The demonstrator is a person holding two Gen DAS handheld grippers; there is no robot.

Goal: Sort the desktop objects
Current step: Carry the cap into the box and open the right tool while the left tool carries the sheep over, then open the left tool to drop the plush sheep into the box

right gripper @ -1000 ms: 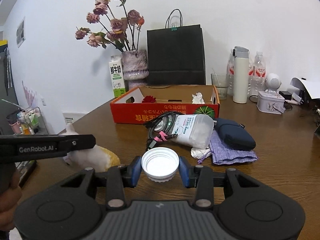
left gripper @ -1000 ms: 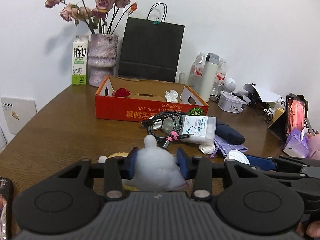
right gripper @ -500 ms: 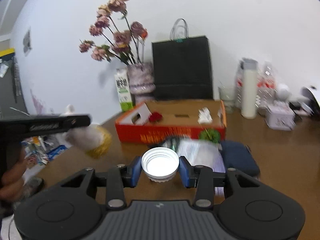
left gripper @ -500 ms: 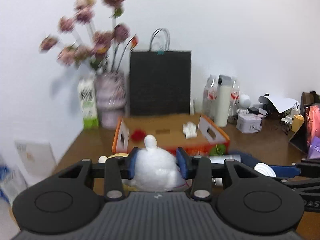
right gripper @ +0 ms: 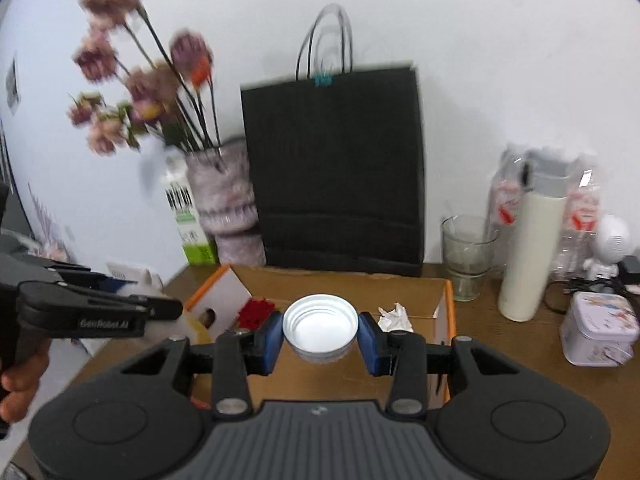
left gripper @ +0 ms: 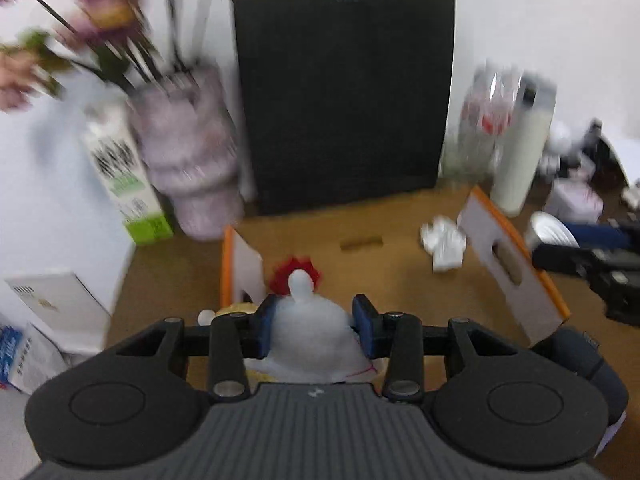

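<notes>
Grippers both loaded, both over the near edge of the orange cardboard box (right gripper: 448, 312). Left gripper (left gripper: 316, 330) has its blue pads pressed on the sides of a white fluffy plush toy (left gripper: 308, 336), jaws partway closed around it; a small knob of the toy sticks up just ahead of the jaws. Right gripper (right gripper: 322, 338) clamps a white plastic lid (right gripper: 320, 326), open side up, pads on its rim left and right. Ahead of the left jaws, inside the box: red flower (left gripper: 294, 274) close in front, crumpled white tissue (left gripper: 442, 244) further ahead and to the right. Beyond the box, past both jaws: black paper bag (right gripper: 334, 168), purple vase (right gripper: 226, 204) with dried flowers, milk carton (right gripper: 188, 220). Right of the right jaws: glass cup (right gripper: 466, 256), white flask (right gripper: 530, 248), small tin (right gripper: 600, 328). Left view blurred. A hand (right gripper: 18, 376) grips the left gripper's handle.
</notes>
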